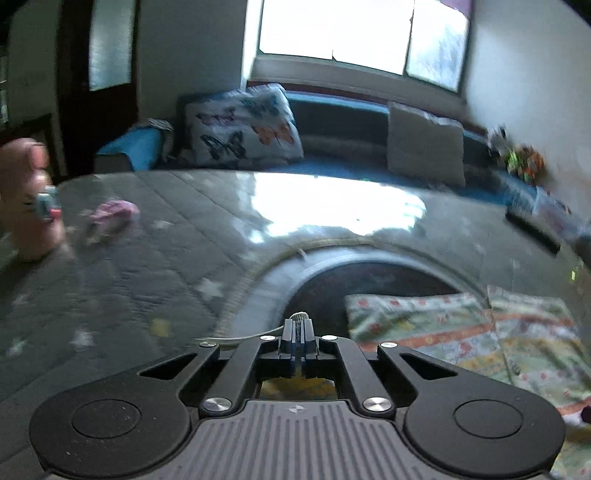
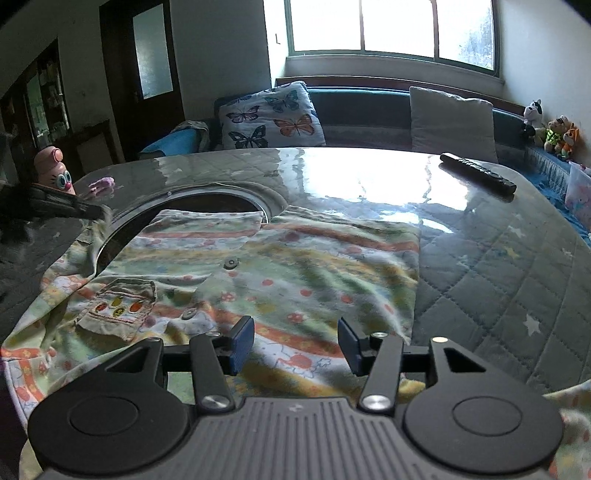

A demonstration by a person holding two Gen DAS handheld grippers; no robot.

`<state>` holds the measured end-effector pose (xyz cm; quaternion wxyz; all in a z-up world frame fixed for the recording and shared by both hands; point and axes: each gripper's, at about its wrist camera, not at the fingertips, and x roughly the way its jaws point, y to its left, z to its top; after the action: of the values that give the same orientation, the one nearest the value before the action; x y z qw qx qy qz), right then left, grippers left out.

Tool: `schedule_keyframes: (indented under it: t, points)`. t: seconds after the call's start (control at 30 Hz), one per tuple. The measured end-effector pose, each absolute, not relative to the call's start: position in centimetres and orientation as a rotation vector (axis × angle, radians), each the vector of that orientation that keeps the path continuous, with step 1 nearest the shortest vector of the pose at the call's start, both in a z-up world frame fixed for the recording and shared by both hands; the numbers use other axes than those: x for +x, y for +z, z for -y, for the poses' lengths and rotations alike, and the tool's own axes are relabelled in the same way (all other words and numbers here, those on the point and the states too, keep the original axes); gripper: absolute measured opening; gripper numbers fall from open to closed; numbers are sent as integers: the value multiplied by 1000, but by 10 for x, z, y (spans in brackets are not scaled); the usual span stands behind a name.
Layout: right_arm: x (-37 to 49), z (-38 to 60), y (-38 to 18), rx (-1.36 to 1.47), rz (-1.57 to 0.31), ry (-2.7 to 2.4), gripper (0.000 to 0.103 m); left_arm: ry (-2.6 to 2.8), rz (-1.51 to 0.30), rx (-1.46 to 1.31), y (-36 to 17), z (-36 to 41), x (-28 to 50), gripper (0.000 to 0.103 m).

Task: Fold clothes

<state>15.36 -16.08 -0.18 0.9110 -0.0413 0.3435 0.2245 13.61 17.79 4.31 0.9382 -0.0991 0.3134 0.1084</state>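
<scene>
Left gripper (image 1: pixel 298 341) with jaws pressed together, pinching a pale, frayed bit of fabric edge (image 1: pixel 300 316) at the tips. To the right of the fingers, a striped, floral-print garment (image 1: pixel 461 328) spread flat over a dark round recess (image 1: pixel 369 284) in the quilted grey star-patterned table cover (image 1: pixel 147 266). Far left of the fingers, a blurred pink toy figure (image 1: pixel 29 199) and a small pink item (image 1: pixel 110 214) beside it. Beyond the fingertips, a butterfly-print cushion (image 1: pixel 243 125) and a plain grey cushion (image 1: pixel 424 144) under a bright window (image 1: pixel 351 33).
</scene>
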Motion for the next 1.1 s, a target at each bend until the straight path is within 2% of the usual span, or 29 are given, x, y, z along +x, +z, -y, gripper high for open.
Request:
schedule_keyframes:
  t: [0.3,0.57,0.7,0.83,1.1]
  points:
    - [136,153,7,-86,-684,509,51,352,-507,-297,78,-229,30,2]
    - [110,128,14,-122,-687,618,51,465,-560,-277,56,-255,-39,2]
    - [93,102,14,-166,-694,718,51,537,-609,-197,35,-256,-52,0]
    - [76,69,9,-237,-698,815,51,569,-660,-237,21,-267,-62,0]
    - [53,13,0,-331,-694,982,50,434,-631,-229,32,-251,-42,2]
